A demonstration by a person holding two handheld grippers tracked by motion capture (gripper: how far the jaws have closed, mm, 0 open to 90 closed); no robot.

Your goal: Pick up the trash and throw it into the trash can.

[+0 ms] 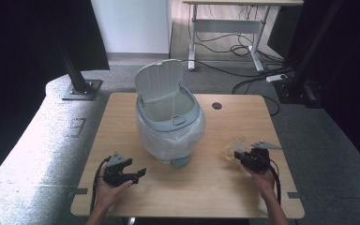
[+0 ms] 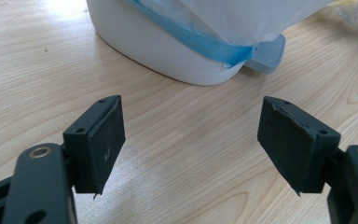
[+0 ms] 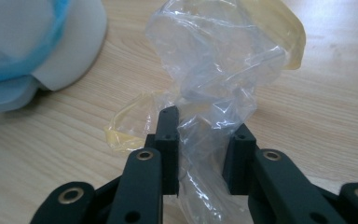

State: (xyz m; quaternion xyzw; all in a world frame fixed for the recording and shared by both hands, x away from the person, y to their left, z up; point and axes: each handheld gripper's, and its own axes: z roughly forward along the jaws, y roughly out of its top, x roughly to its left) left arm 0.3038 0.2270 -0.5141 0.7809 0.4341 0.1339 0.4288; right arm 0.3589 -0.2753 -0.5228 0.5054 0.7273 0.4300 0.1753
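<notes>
Where the table (image 1: pixel 201 187) widens toward the near edge: left gripper (image 1: pixel 138 174) held in the left hand (image 1: pixel 108 190), low over bare wood, jaws wide apart with nothing between — in the left gripper view (image 2: pixel 191 140), pointing at the base of the bin (image 2: pixel 168 51). Bin (image 1: pixel 169 126) standing upright at table centre, grey-blue rim, lid (image 1: pixel 160 79) raised at the back, white liner (image 1: pixel 168 140) draped over the outside; pedal (image 1: pixel 180 161) jutting from the near side. Right of the bin, near but apart from it: clear crumpled bag (image 1: pixel 233 146) with a yellowish edge, lying on the wood. Right gripper (image 1: pixel 239 154) in the right hand (image 1: pixel 263 178), jaws closed most of the way on a bunched fold of the bag (image 3: pixel 223 79) — plastic pinched between the pads in the right gripper view (image 3: pixel 203 140), remainder billowing up ahead of the jaws. Small round hole (image 1: pixel 217 106) in the tabletop, far right. Beyond the table: grey carpet (image 1: pixel 122 77), cables (image 1: pixel 243 49), a second desk (image 1: pixel 225 23).
</notes>
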